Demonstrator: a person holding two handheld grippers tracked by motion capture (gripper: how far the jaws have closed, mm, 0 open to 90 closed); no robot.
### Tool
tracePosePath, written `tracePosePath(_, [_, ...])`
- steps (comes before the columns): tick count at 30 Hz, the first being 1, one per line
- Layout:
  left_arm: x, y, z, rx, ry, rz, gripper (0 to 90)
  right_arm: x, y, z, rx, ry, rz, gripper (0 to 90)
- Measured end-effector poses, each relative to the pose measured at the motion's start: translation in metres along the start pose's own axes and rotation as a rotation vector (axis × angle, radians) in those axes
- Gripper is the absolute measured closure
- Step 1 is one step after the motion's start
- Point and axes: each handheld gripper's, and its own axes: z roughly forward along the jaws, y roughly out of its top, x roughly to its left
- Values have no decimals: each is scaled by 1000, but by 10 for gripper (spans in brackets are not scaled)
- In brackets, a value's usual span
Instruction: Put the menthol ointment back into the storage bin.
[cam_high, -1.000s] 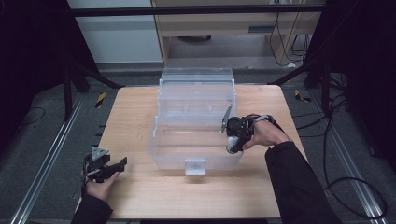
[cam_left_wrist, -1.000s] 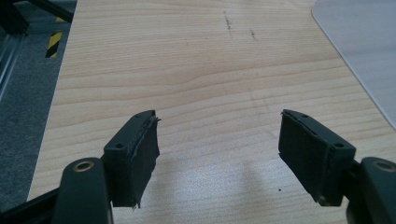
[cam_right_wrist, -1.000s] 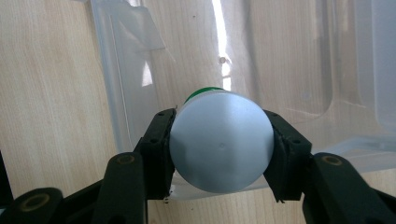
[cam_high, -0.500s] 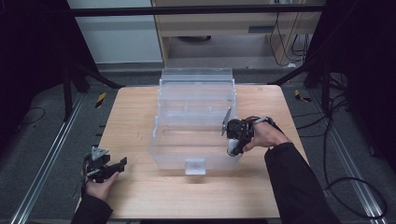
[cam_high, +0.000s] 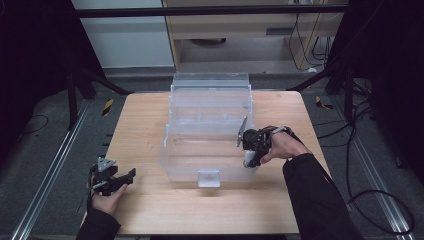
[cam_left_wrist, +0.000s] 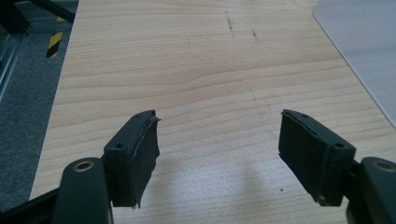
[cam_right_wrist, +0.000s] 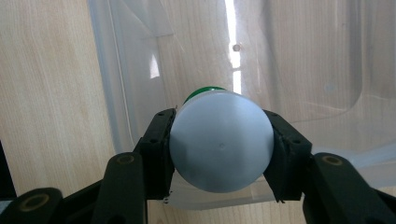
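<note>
Clear plastic tiered storage box (cam_high: 210, 125) sat mid-bench, steps rising toward the far side, small clear latch tab at its near wall. Tiers looked bare as far as the high view could tell; through the clear floor in the right gripper view (cam_right_wrist: 317, 56) just wood grain showed.

Right gripper (cam_high: 247, 150) sat at the box's near right corner, over the rim of the lowest tier, jaws clamped on a round white-bottomed plastic container with a green end (cam_right_wrist: 220, 140). In the right gripper view the pale round face of that container filled the gap between the two black pads (cam_right_wrist: 161, 144), both touching its sides; a sliver of green showed just beyond it, pointing down into the box. In the high view it read as a small pale blob (cam_high: 247, 163) under the gripper. Can't tell if it touched the box floor or wall.

Left gripper (cam_high: 116, 181) was well apart from the box, near the bench's left front edge, held in the left hand (cam_high: 106, 197). Its jaws stood wide apart, nothing between them; in the left gripper view only the light wooden bench (cam_left_wrist: 201, 70) lay ahead, with the box's rounded corner (cam_left_wrist: 364, 42) off to the far right.

Around the bench: grey floor, black frame legs, yellow-black hazard tape (cam_high: 107, 106) on the floor, loose black cables (cam_high: 365, 150) beyond the right gripper.
</note>
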Motion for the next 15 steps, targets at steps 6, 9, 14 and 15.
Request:
tracePosePath(6, [0, 0, 0, -1, -1, 0, 279, -1, -1, 3, 1, 1, 0, 499])
tracePosePath(9, [0, 0, 0, 0, 0, 1, 279, -1, -2, 5, 4, 6, 4, 499])
tracePosePath(14, [0, 0, 0, 1, -1, 0, 279, -1, -3, 7, 1, 12, 7, 498])
tracePosePath(15, [0, 0, 0, 1, -1, 1, 279, -1, -3, 7, 1, 11, 8, 497])
